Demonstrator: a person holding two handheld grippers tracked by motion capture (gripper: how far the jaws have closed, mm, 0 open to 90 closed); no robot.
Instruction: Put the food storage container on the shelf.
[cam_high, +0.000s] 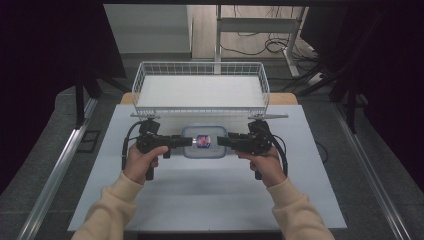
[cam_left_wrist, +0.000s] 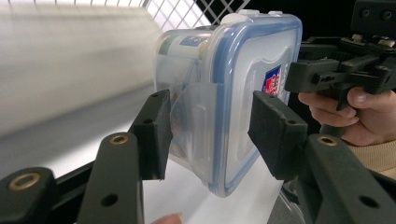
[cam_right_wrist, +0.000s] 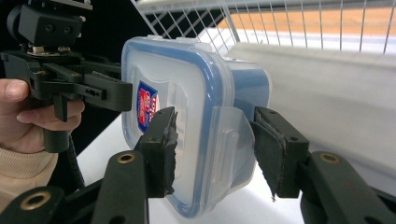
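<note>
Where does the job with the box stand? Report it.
Done: the left gripper and right gripper have reached opposite ends of the box. In hand: each pair of jaws straddles a side latch, seemingly not yet clamped. Left: the lid is still on, and the box sits on the table, outside the basket.

The high view looks down and forward from above the near side of the surface (cam_high: 210, 195), far enough to take in both hands. Each gripper view sits very close, low by the surface, looking along its own jaws. The left one faces right, the right one faces left. All three share the box (cam_high: 202, 142) (cam_left_wrist: 233, 93) (cam_right_wrist: 187, 116) and the basket (cam_high: 200, 75) (cam_left_wrist: 187, 11) (cam_right_wrist: 303, 23).
</note>
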